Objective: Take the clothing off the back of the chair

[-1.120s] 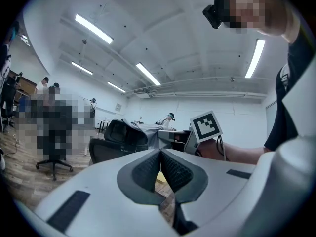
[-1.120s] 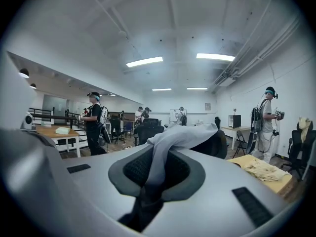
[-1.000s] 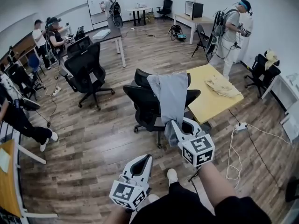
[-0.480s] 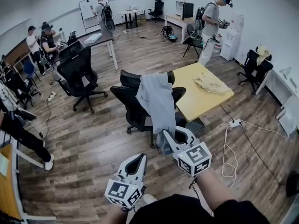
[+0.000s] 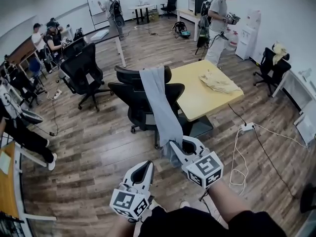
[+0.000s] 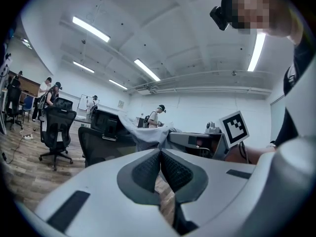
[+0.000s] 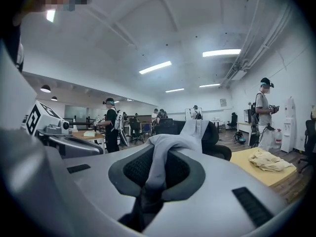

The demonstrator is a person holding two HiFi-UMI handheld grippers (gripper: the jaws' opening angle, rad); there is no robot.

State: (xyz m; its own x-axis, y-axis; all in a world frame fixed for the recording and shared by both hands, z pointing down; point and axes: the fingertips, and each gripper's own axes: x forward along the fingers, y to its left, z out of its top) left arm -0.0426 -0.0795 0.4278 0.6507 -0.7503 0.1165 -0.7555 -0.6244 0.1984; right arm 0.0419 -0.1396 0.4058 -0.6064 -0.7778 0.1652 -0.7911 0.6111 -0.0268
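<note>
- A soft grey garment [image 5: 159, 102] is draped over the back of the black chair [image 5: 129, 95].
- The right gripper [image 5: 174, 146] pinches the garment's lower end between ribbed pads.
- The left gripper [image 5: 148, 164] is pressed together and holds nothing.

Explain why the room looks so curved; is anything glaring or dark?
Head view: wide lens bows floor and walls, all sharp. Left gripper view: round dark border, ceiling strips glare. Right gripper view: same border; the grey clothing looms large up close.
</note>
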